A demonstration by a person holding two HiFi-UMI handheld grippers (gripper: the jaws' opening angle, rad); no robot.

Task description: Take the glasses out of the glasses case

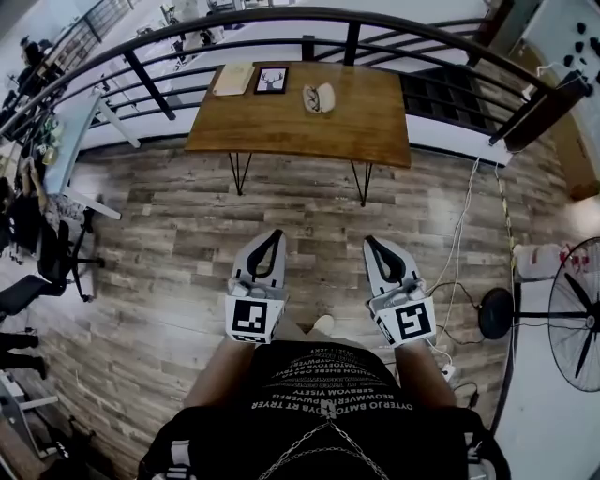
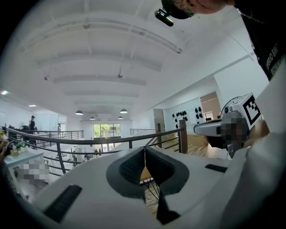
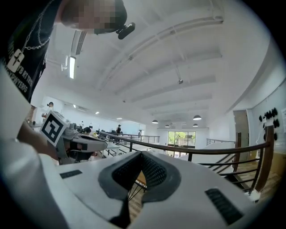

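The glasses case (image 1: 325,97), a pale oval, lies on the far half of the one wooden table (image 1: 375,127), right of middle and close to the back edge. A darker shape touches its left side; it is too small to tell whether that is the glasses. Two more things share the table top, both left of the case: one black picture frame (image 1: 271,80) and, beside it, one pale flat board (image 1: 233,79). The table stands on thin black hairpin legs (image 1: 364,183), and a curved black railing (image 1: 281,19) passes just behind it. Wood-plank floor (image 1: 309,216) stretches between the table and the two claws, which are held well apart from the case at the person's waist. The left claw (image 1: 273,235) is pressed together with nothing in it, and the right claw (image 1: 371,242) is likewise closed tip to tip and empty. Off to the right stand one fan (image 1: 577,314) and its round black base (image 1: 495,312), with a white cable (image 1: 457,244) trailing over the floor. One dark office chair (image 1: 56,258) stands at the left.
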